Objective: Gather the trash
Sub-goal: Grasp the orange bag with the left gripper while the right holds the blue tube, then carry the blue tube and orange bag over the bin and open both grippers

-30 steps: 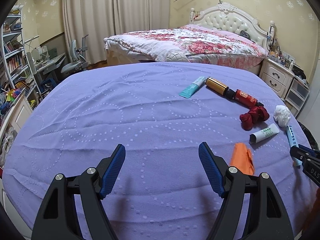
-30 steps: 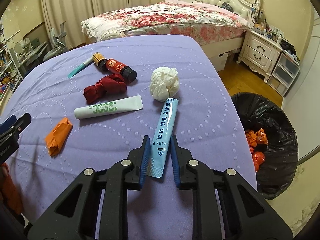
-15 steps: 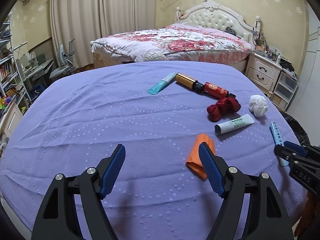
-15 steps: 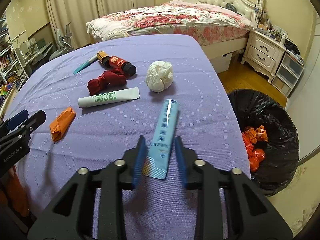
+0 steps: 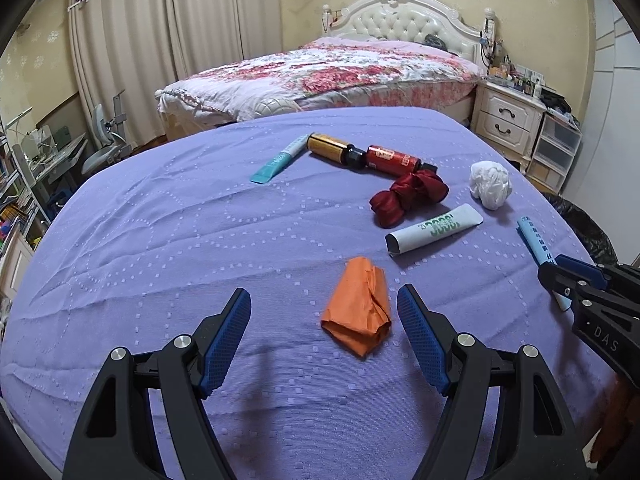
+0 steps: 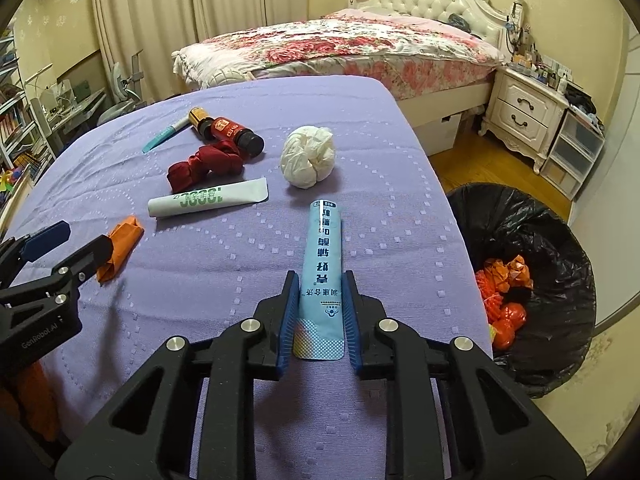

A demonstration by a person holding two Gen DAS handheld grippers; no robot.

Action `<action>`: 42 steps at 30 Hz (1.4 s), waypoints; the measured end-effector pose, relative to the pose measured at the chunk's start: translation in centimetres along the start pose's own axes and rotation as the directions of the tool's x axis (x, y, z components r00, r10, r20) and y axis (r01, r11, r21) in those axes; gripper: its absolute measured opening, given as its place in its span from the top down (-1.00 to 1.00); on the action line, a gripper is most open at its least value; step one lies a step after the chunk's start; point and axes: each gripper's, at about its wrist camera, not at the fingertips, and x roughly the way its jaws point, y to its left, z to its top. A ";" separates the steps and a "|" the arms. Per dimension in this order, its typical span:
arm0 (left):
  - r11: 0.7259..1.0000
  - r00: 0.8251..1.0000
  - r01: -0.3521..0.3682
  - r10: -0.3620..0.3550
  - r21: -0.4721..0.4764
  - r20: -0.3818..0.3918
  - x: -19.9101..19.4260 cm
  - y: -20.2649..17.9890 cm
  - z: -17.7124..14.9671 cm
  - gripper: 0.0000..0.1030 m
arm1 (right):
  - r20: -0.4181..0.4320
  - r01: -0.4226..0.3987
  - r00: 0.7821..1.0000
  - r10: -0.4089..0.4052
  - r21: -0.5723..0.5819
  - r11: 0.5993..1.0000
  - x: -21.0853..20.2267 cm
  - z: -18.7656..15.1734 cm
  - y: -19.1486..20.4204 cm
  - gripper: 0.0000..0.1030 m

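Observation:
On the purple tablecloth a crumpled orange wrapper lies between the fingers of my open left gripper, nearer the right finger and untouched. My right gripper is closing its jaws on the lower end of a light blue tube, with both pads against its sides. Beyond lie a white tube with green print, a white paper ball, a dark red cloth bundle, a red bottle, a gold bottle and a teal tube.
A black-bagged trash bin with orange and red scraps inside stands on the floor just past the table's right edge. A bed and a white nightstand are behind. Shelves and a desk chair stand at the left.
My left gripper slid right, so the orange wrapper now sits between its fingers. The right jaws parted around the blue tube, then closed on it again.

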 end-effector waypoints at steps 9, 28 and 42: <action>0.997 0.995 0.073 -0.075 -0.027 -0.072 1.4 0.4 -0.4 0.33 | 0.006 -0.017 1.000 0.017 0.016 1.000 -0.1 0.0 -0.2 0.59; 0.985 0.981 0.172 -0.171 -0.001 0.097 -3.2 -2.2 1.6 0.36 | 0.089 0.010 0.996 -0.016 0.073 0.997 -3.0 1.1 -3.3 0.59; 0.949 0.947 0.285 -0.301 0.132 0.116 -0.9 -12.3 5.6 0.35 | 0.123 0.161 0.975 -0.188 0.202 0.966 -4.4 1.7 -12.2 0.59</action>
